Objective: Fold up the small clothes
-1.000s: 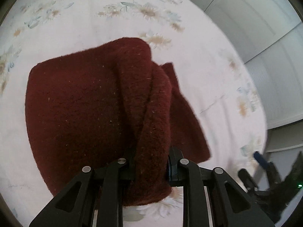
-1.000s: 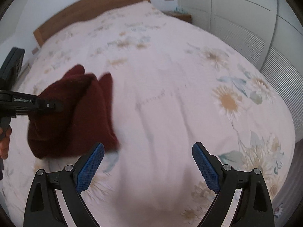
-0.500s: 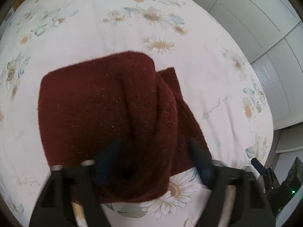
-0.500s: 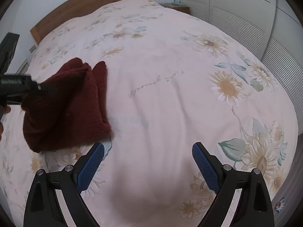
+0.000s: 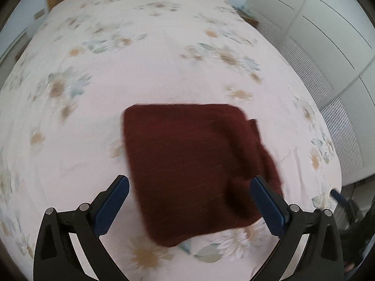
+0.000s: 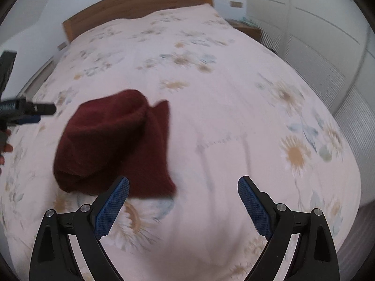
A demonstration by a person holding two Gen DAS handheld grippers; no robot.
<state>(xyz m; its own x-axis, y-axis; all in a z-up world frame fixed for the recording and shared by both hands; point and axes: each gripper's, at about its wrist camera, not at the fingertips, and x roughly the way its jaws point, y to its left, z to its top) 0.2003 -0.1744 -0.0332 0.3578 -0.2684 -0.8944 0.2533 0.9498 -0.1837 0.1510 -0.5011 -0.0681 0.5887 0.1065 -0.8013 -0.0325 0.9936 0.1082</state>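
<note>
A dark red knitted garment [image 5: 194,164] lies folded in a rough square on the flowered bed cover [image 5: 140,70]. My left gripper [image 5: 189,206] is open above it, its blue pads apart and empty. The garment also shows in the right wrist view [image 6: 112,145], lying left of centre. My right gripper [image 6: 184,203] is open and empty above bare cover, to the right of the garment. The left gripper [image 6: 35,113] shows at the far left edge of the right wrist view.
A wooden headboard [image 6: 140,7] runs along the far end of the bed. White wardrobe doors [image 6: 316,35] stand to the right, with a small wooden bedside table [image 6: 248,29] beside them. The bed's edge [image 5: 337,187] is at the right.
My left gripper has opened, let go of the red garment and drawn back; the garment now lies flat on the cover. My right gripper stays open and has shifted slightly.
</note>
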